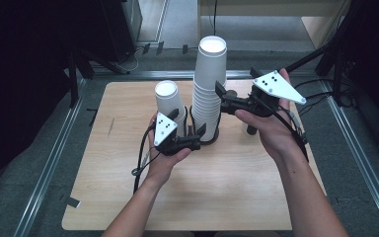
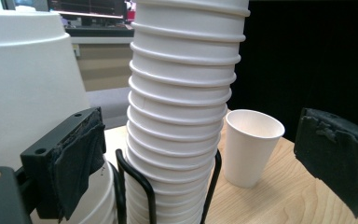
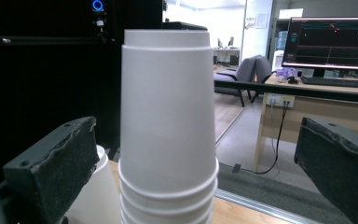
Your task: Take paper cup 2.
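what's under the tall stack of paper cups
A black wire holder cradles the base of the tall stack of paper cups, its rods rising around the lowest cups. The holder's base and the table beneath are covered by the cups.

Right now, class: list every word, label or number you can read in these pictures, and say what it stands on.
None can be read.
White cup stack: plain, unprinted.
Single cup: plain.
Monitor: lines on its screen, too small and blurred to read.
Wall notice: blurred.

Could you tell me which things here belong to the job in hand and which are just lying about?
In the job: tall cup stack, black wire holder, left gripper, right gripper, both open around the stack.
Probably lying about: short cup stack, upright single cup, monitor.
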{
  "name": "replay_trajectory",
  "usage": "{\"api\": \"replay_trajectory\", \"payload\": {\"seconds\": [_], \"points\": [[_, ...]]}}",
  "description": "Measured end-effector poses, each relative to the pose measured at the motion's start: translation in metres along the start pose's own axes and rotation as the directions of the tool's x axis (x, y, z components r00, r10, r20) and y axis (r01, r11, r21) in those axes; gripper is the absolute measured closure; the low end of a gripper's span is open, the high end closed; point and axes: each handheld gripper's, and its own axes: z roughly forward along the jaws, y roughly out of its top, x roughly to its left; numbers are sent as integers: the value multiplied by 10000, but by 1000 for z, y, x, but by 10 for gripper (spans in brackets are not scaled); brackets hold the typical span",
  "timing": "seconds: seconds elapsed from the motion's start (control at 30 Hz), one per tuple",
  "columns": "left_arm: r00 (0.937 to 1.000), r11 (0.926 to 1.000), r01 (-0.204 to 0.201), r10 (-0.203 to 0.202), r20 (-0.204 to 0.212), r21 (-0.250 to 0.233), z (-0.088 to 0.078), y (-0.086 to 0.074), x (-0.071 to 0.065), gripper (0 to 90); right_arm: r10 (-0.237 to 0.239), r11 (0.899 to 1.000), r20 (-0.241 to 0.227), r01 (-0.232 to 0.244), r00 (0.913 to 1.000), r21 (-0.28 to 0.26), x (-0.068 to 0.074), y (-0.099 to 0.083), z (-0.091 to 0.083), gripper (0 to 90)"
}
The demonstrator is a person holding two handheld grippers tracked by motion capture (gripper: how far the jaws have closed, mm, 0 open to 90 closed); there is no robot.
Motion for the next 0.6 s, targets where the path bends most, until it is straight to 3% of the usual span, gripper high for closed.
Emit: {"api": "replay_trajectory", "payload": {"seconds": [0.17, 0.33, 0.6], "points": [[10000, 10000, -16, 16, -6, 67, 5, -1, -1, 21, 106, 9999, -81, -107, 9999, -94, 4, 4, 6, 0], [10000, 10000, 92, -92, 1, -27, 12, -1, -2, 21, -94, 10000, -112, 94, 9999, -24, 10, 4, 15, 0], [10000, 9999, -15, 14, -88, -121, 19, 1, -3, 20, 38, 10000, -217, -37, 9998, 63, 10, 2, 26, 0]]}}
